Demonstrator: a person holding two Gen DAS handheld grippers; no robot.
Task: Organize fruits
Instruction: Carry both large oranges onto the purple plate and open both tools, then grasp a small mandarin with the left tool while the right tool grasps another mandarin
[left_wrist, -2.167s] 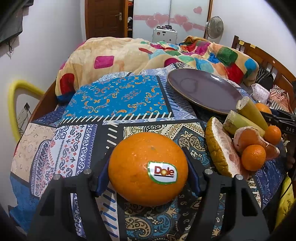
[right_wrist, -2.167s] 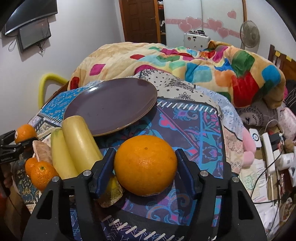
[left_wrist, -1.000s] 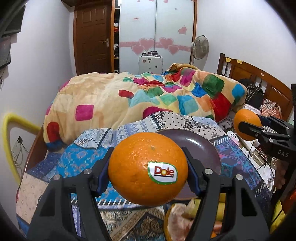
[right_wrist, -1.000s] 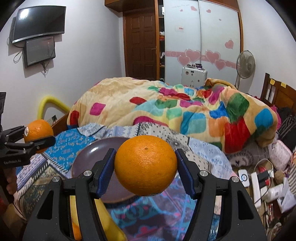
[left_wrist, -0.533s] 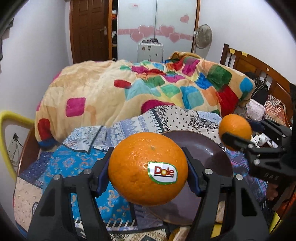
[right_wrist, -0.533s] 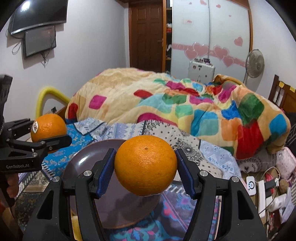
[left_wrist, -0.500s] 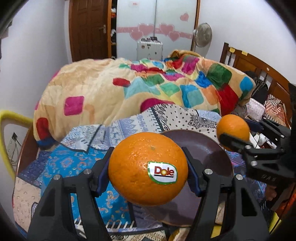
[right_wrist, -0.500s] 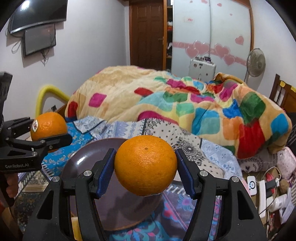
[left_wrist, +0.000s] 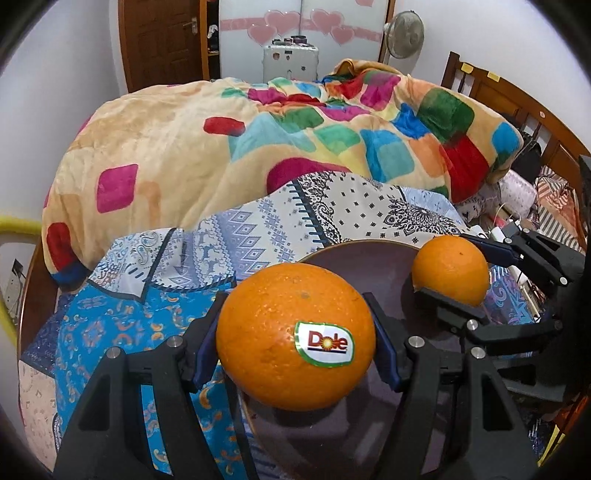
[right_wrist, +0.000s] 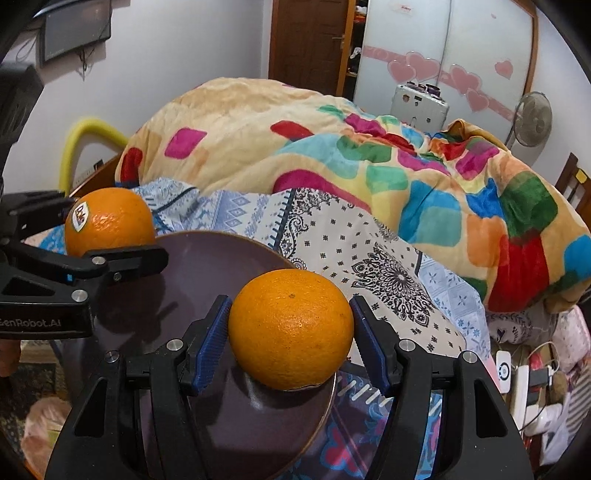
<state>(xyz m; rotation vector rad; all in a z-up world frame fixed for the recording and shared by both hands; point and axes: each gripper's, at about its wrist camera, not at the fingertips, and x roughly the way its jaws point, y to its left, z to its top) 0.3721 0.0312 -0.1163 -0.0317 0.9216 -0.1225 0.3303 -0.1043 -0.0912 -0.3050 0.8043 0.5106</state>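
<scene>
My left gripper (left_wrist: 295, 338) is shut on an orange with a Dole sticker (left_wrist: 291, 332) and holds it just over the near left part of a dark brown plate (left_wrist: 384, 269). My right gripper (right_wrist: 290, 328) is shut on a plain orange (right_wrist: 291, 328) above the plate's (right_wrist: 207, 258) right edge. Each view shows the other tool: the plain orange (left_wrist: 450, 269) at the right of the left wrist view, the stickered orange (right_wrist: 109, 221) at the left of the right wrist view. Both oranges hang in the air above the plate.
The plate lies on a patterned blue and white bedspread (left_wrist: 258, 229). A bulky patchwork blanket (left_wrist: 258, 129) is heaped behind it. Chargers, cables and small items (right_wrist: 532, 373) clutter the floor at the bed's right side. A wooden headboard (left_wrist: 517, 107) stands at the right.
Both grippers have come down and forward with their oranges, from high above the bed to just over the plate. The plate now fills more of both views. Neither grip has altered.
</scene>
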